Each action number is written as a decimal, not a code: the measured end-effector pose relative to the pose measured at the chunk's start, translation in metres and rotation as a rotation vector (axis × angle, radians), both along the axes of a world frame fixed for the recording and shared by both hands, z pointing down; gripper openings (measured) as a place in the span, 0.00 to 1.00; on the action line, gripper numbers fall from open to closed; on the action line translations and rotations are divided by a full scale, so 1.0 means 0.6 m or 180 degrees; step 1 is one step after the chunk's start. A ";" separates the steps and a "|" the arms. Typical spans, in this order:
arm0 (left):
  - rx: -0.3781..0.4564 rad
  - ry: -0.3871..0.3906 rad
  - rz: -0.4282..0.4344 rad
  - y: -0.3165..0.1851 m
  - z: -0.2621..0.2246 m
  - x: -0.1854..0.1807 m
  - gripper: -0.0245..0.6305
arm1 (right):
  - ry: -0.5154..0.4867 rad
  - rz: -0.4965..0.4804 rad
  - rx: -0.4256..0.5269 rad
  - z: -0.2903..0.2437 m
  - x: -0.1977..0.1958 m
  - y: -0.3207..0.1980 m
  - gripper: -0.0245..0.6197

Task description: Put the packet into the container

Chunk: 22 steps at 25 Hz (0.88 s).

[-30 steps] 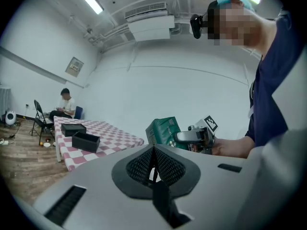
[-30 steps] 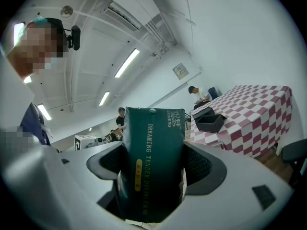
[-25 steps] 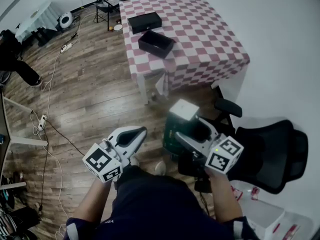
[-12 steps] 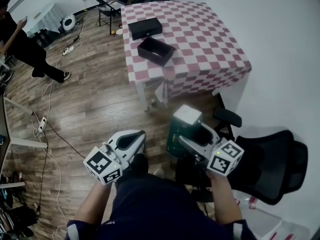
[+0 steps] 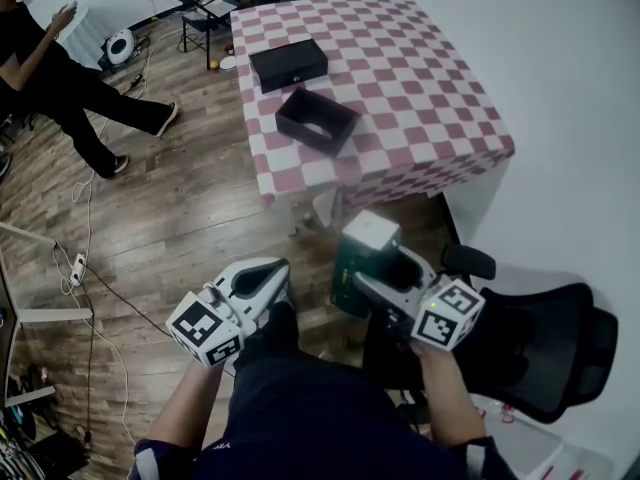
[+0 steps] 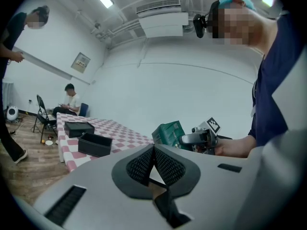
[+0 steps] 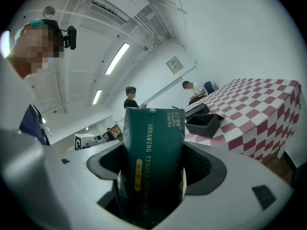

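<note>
The green packet (image 7: 153,147) is being squeezed between the two fingers of the right gripper (image 7: 153,164), which are being kept pressed on its flat sides. The packet is being held with its long side running straight out along the fingers, so its top end is being pointed forward, toward the table (image 5: 430,78). In the head view the open black container (image 5: 302,134) is being seen at about 12 o'clock from the packet (image 5: 343,278), a little toward 11, and well apart from it. The container is being kept near the close edge of the table, with a closed black box (image 5: 288,64) just past it at 11 o'clock. The left gripper (image 6: 153,152) is being held with its fingers together and nothing between them, low down at 9 o'clock from the right gripper (image 5: 355,260). It is being judged that the packet needs to be carried forward and up over the table edge, then tipped down so that its end goes into the container's open top.
</note>
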<state>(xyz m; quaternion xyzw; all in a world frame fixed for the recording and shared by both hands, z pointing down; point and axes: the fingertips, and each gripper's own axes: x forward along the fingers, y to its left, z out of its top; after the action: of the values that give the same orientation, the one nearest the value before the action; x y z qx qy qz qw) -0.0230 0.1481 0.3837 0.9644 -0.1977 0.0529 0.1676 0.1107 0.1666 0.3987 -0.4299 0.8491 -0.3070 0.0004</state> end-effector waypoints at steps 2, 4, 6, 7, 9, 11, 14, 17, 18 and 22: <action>-0.0012 -0.0010 0.0006 -0.055 0.002 -0.012 0.07 | 0.0003 0.0018 -0.0025 0.003 -0.012 -0.052 0.64; -0.0019 -0.0019 0.0029 -0.105 0.004 -0.022 0.07 | 0.0016 0.0045 -0.0034 0.002 -0.022 -0.101 0.64; -0.0025 -0.0030 0.0060 -0.150 0.007 -0.030 0.07 | 0.0034 0.0070 -0.0047 0.000 -0.033 -0.148 0.64; -0.0029 -0.0030 0.0074 -0.172 0.009 -0.034 0.07 | 0.0044 0.0078 -0.0053 -0.001 -0.038 -0.171 0.64; -0.0034 -0.0028 0.0097 -0.215 0.011 -0.043 0.07 | 0.0060 0.0088 -0.0062 -0.003 -0.050 -0.215 0.64; -0.0045 -0.0032 0.0117 -0.257 0.014 -0.053 0.07 | 0.0082 0.0111 -0.0081 -0.004 -0.058 -0.256 0.64; -0.0059 -0.0013 0.0162 -0.311 0.016 -0.065 0.07 | 0.0119 0.0162 -0.0133 0.000 -0.066 -0.308 0.64; -0.0057 -0.0008 0.0205 -0.360 0.018 -0.073 0.07 | 0.0168 0.0200 -0.0142 0.003 -0.068 -0.357 0.64; -0.0060 -0.0010 0.0215 -0.375 0.020 -0.074 0.07 | 0.0186 0.0209 -0.0137 0.003 -0.068 -0.371 0.64; -0.0072 -0.0004 0.0261 -0.420 0.023 -0.073 0.07 | 0.0256 0.0250 -0.0147 0.004 -0.062 -0.417 0.64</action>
<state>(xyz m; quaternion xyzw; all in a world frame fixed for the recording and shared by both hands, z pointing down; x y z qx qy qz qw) -0.0671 -0.1039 0.3978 0.9697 -0.1575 0.0625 0.1760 0.0733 -0.0839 0.4011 -0.4748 0.8236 -0.3087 -0.0316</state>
